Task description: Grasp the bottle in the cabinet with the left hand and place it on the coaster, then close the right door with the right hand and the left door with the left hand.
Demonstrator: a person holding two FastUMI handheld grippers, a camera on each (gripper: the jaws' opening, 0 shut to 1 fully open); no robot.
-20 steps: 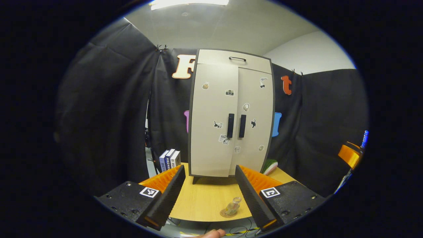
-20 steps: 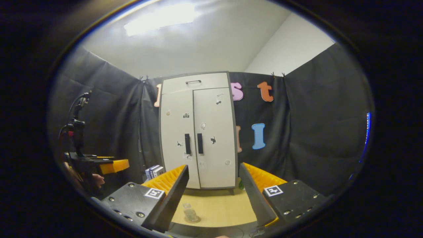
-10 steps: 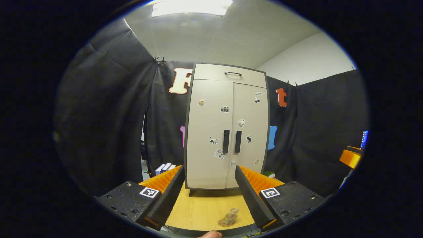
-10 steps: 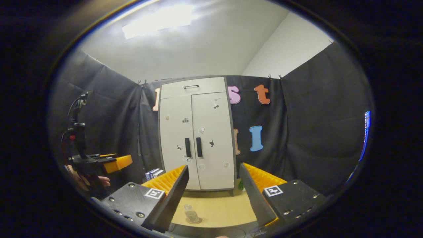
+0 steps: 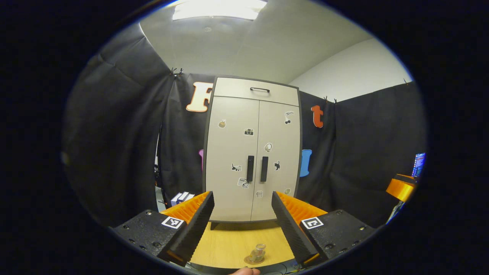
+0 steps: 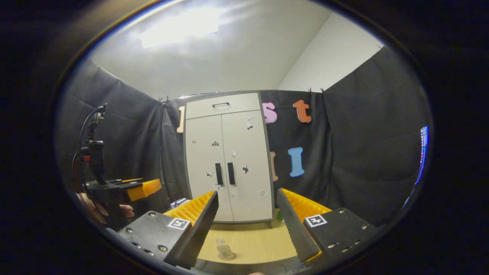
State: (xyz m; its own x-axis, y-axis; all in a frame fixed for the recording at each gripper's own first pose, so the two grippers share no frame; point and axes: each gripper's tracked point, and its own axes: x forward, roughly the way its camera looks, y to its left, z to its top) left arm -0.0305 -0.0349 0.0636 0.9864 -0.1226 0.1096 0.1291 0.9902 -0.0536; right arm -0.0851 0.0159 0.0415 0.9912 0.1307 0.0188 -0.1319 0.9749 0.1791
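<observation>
ribbed plastic jaws of the left gripper (image 5: 240,225) stand wide w/ nothing between them, aimed at the cabinet (image 5: 252,152) from well back. right gripper (image 6: 246,225) same story: jaws wide, empty, also pointing at the cabinet front from a distance. in the right gripper view the left gripper shows again at the far left edge, held in a hand (image 6: 114,210), apart from everything on the desk (image 5: 233,244).

just past the jaws, near the desk's front edge, the bottle (image 5: 258,252) stands upright on the coaster (image 5: 253,261), small clear thing, well apart from the cabinet. the right gripper view agrees: bottle centred on the round mat, nothing touching it.

farther out, the left door (image 5: 231,160) and right door (image 5: 277,160) both lie flush, handles side by side, no gap visible btwn them. books (image 5: 182,197) stand beside the cabinet on its left.

what changed: over the last sec the left door went from slightly ajar, its edge proud of the right one, to flush, and the cabinet has shrunk in the left gripper view, so that gripper has backed off and lifted a bit. right gripper barely shifted.

meaning, imo: bottle placed, right door shut, left door shut, so every step looks done. only thing left is retreat to rest; no more contact needed. small risk: left door could spring back if latch didn't catch, can't tell from here.
</observation>
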